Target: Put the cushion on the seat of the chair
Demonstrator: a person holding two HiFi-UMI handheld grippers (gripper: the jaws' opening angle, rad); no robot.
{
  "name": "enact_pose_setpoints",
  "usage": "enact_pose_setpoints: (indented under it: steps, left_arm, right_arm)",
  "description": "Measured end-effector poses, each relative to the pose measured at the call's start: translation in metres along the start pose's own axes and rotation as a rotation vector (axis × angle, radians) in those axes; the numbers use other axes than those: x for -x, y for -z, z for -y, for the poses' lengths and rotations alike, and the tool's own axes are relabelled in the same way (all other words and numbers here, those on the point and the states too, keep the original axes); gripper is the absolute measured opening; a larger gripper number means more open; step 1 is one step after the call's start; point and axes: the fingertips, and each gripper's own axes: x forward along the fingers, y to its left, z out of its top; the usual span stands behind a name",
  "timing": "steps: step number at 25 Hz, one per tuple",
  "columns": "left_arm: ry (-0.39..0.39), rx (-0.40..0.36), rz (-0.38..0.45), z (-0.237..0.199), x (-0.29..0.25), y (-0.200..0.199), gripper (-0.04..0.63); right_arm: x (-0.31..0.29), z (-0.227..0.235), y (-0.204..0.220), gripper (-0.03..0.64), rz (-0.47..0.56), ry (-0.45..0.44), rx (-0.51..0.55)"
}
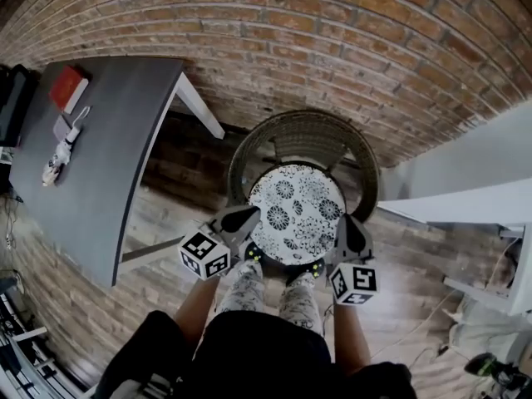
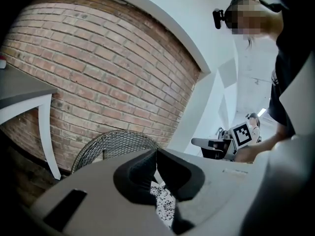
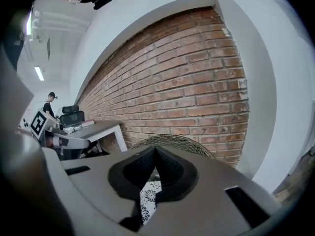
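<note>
cushion (image 1: 297,213), round, white with a black flower print, held flat above the seat of the wicker chair (image 1: 303,131), inside the curve of its back and arms. pinched at its left edge by the left gripper (image 1: 254,218) and at its right edge by the right gripper (image 1: 341,223), the fingers of each drawn narrow on the printed fabric, as seen in both gripper views. impossible to tell from overhead whether resting on the seat or hanging just over it. judged close to done: lined up with the seat, in the place named by the task. left to do, by the look of it: full weight down on the seat, if not there already, and both pairs of jaws off the edges. behind the chair, a brick wall (image 1: 332,40); to its left, a grey table (image 1: 108,140); underneath, wooden floor (image 1: 166,214).
</note>
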Motion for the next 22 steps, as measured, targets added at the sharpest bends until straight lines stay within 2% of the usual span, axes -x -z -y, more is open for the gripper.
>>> enact_pose_setpoints:
  steps: [11, 22]
  left_arm:
    - [-0.001, -0.021, 0.041, 0.021, 0.021, -0.034, 0.006]
    - [0.022, -0.079, 0.098, 0.04, 0.027, -0.065, 0.006]
  right_arm:
    - [0.02, -0.022, -0.042, 0.0, 0.072, -0.027, 0.003]
    - [0.038, -0.027, -0.073, -0.002, 0.117, -0.037, 0.025]
